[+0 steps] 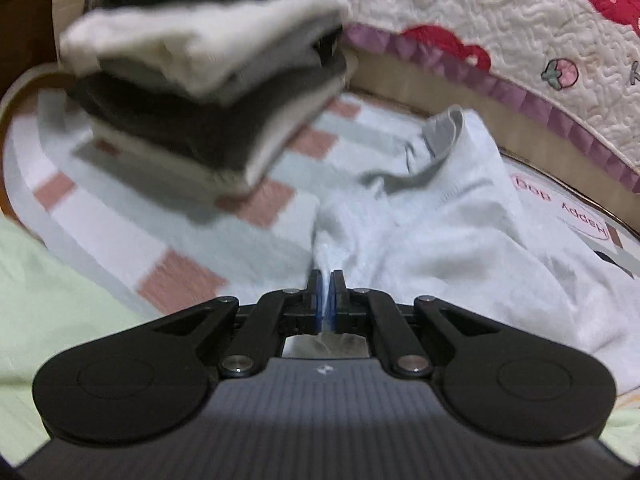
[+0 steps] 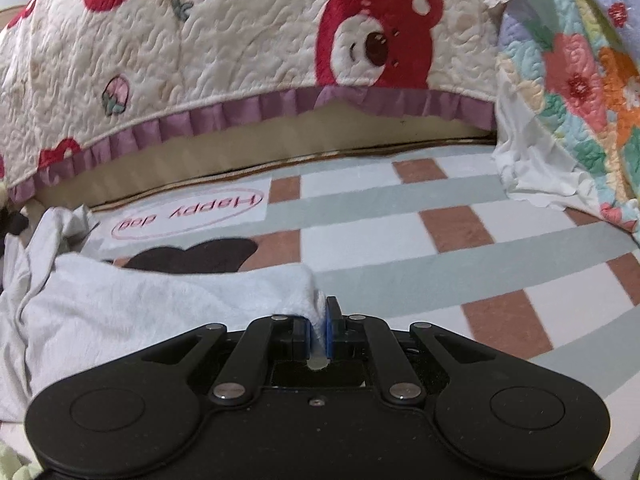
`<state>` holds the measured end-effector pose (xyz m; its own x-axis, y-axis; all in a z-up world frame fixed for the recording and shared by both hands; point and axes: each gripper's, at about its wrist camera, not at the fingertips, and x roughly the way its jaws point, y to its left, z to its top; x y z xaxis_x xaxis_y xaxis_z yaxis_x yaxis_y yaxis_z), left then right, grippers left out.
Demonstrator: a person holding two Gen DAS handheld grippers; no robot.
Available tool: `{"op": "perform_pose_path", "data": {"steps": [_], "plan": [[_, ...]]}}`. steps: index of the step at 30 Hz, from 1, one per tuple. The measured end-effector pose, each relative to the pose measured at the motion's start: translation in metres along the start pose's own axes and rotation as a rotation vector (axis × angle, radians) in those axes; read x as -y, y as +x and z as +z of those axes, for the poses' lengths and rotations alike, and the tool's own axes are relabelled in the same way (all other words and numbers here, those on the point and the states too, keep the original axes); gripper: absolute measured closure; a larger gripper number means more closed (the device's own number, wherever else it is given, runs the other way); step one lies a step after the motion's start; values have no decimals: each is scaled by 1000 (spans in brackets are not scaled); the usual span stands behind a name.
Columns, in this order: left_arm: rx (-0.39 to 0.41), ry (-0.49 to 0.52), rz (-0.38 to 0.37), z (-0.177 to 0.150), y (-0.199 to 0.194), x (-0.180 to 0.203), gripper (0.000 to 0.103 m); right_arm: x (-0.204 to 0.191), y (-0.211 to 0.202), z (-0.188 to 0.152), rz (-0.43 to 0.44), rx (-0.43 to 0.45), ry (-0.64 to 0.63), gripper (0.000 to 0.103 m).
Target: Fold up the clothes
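Observation:
A white garment point(image 1: 452, 240) with a grey collar lies crumpled on the checked blanket point(image 1: 132, 240). My left gripper point(image 1: 327, 280) is shut on a pinched fold of its near edge. The same white garment point(image 2: 132, 312) fills the left of the right wrist view, and my right gripper point(image 2: 319, 312) is shut on its corner, with cloth squeezed between the blue pads. A stack of folded clothes point(image 1: 208, 92) in white, grey and dark layers stands to the left beyond the left gripper, blurred.
A quilted cream cover with red bears point(image 2: 240, 52) and a purple frill hangs along the far side. A floral quilt point(image 2: 580, 92) drapes at the right. The checked blanket point(image 2: 460, 240) spreads to the right, and a pale green sheet point(image 1: 44, 300) lies at the near left.

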<state>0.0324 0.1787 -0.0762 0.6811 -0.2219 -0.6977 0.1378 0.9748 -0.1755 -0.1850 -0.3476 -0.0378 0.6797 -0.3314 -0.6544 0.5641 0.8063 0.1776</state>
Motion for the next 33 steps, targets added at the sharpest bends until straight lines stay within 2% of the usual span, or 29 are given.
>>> {"op": "perform_pose_path", "data": {"steps": [3, 6, 8, 10, 11, 15, 16, 17, 18, 19, 21, 22, 23, 24, 27, 29, 30, 33], "plan": [[-59, -1, 6, -8, 11, 1, 95, -3, -1, -2, 45, -11, 9, 94], [-112, -14, 24, -13, 23, -4, 77, -3, 5, -5, 39, -42, 10, 94], [-145, -40, 47, -17, 28, -11, 42, -4, 9, -7, 43, -59, 9, 94], [-169, -65, 48, -19, 32, -15, 35, -8, 9, -8, 73, -70, -8, 95], [-179, -72, 44, -21, 34, -16, 34, -12, 8, -10, 91, -69, -21, 96], [-170, -43, 38, -22, 41, -12, 26, -22, 1, -19, 130, -79, -50, 96], [-172, -25, 37, -21, 43, -9, 28, -23, 0, -19, 129, -78, -55, 96], [-172, 13, 32, -19, 44, -5, 40, -23, 0, -18, 130, -70, -50, 97], [-171, 51, 27, -18, 46, 0, 60, -22, -2, -17, 138, -59, -38, 97], [-177, 90, 16, -15, 46, 4, 97, -20, -6, -14, 154, -41, -22, 97], [-207, 129, -51, -2, 33, 10, 98, -18, -30, 0, 254, 47, 76, 97], [-189, 136, -87, 6, 21, 10, 98, -19, -47, 11, 340, 107, 114, 98], [-167, 146, -113, 15, 10, 10, 98, -24, -63, 25, 389, 161, 110, 98], [-130, 168, -107, 26, 3, 11, 98, -29, -79, 39, 430, 214, 97, 98], [-12, 195, -90, 63, -12, 11, 98, -40, -90, 87, 473, 281, 93, 98], [73, 153, -59, 91, -4, 10, 100, -42, -68, 116, 383, 279, 89, 98], [106, 135, -40, 105, 2, 11, 100, -42, -48, 128, 306, 253, 90, 98], [98, 97, 28, 127, 39, 19, 100, -27, 35, 144, 84, 66, 149, 98]]}}
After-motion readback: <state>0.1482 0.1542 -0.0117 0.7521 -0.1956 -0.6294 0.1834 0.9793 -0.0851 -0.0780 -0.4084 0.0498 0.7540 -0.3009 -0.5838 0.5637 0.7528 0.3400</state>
